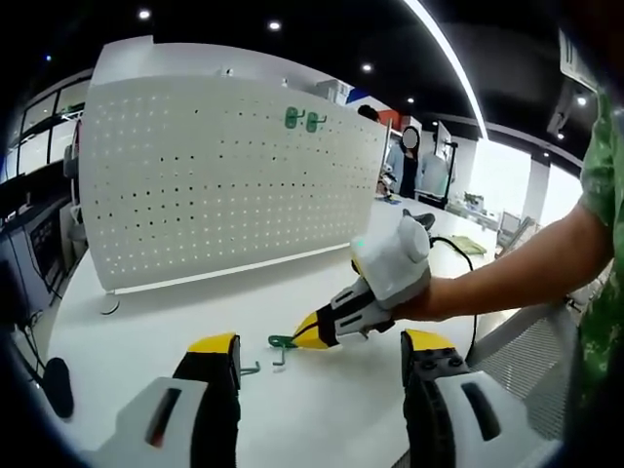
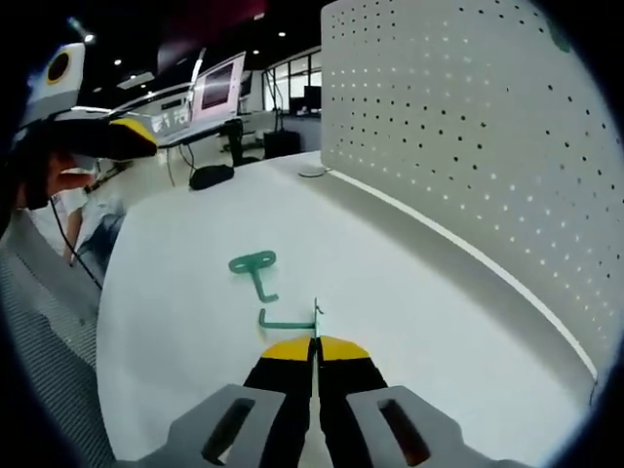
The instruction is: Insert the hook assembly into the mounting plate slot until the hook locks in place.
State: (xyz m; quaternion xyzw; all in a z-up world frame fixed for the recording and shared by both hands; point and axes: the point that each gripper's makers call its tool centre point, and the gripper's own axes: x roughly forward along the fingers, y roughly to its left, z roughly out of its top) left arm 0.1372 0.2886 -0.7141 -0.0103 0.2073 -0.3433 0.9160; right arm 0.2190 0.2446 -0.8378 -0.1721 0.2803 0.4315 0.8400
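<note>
A white pegboard (image 1: 224, 175) stands upright on the white table (image 1: 166, 322), with two green hooks (image 1: 303, 120) mounted near its top edge. In the left gripper view, my right gripper (image 1: 314, 333) comes in from the right, low over the table, shut on a green hook (image 1: 283, 342). A second green hook (image 1: 252, 369) lies on the table beside my left gripper's (image 1: 322, 343) left finger. Its jaws are open and hold nothing. In the right gripper view, the right gripper (image 2: 315, 343) pinches the hook (image 2: 288, 320), the loose hook (image 2: 255, 268) lies beyond, and the pegboard (image 2: 468, 127) rises on the right.
A person's arm (image 1: 517, 263) holds the right gripper. The left gripper (image 2: 102, 136) shows at the top left of the right gripper view. Desks with monitors (image 2: 219, 88) and office furniture stand beyond the table. A black object (image 2: 210, 176) sits near the table's far edge.
</note>
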